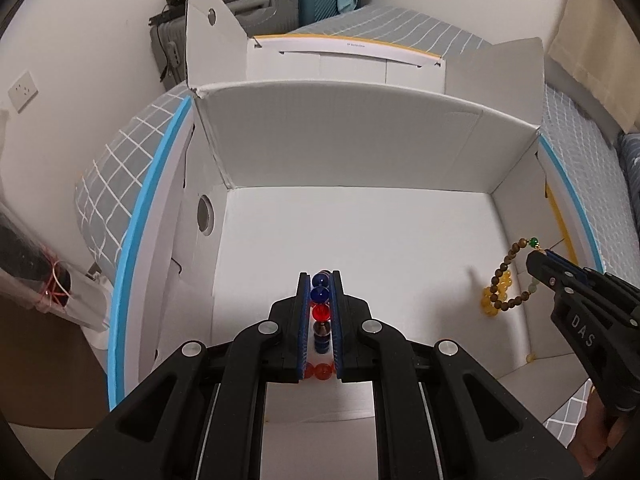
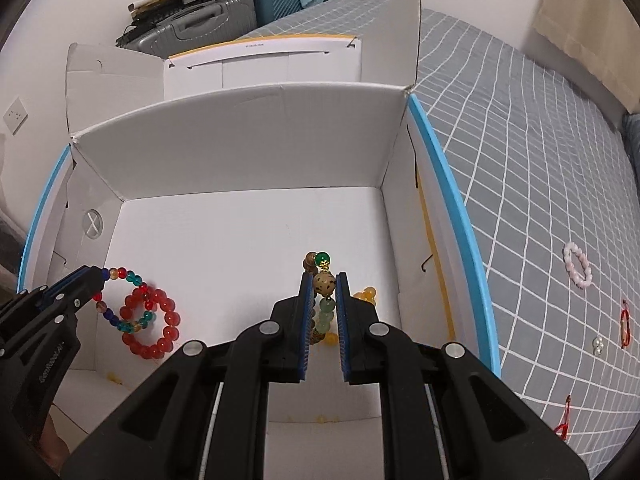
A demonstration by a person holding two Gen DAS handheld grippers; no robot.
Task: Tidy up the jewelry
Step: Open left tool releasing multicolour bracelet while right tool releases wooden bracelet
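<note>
Pretty even, soft indoor light, bright off the white box (image 1: 360,220) walls with only faint shadows in the corners. Heavy fisheye bending plus black vignette at the edges (classic). Sharp mid-frame, slightly soft at the far end.

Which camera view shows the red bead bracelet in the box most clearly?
The right wrist view: the red bead bracelet shows as a whole ring beside the left gripper. In the left wrist view only a few red beads show between the fingers.

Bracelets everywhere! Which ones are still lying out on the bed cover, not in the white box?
Only the pale pink bead bracelet: it lies on the grey checked cover right of the box. The other bead bracelets hang from grippers or sit inside.
</note>
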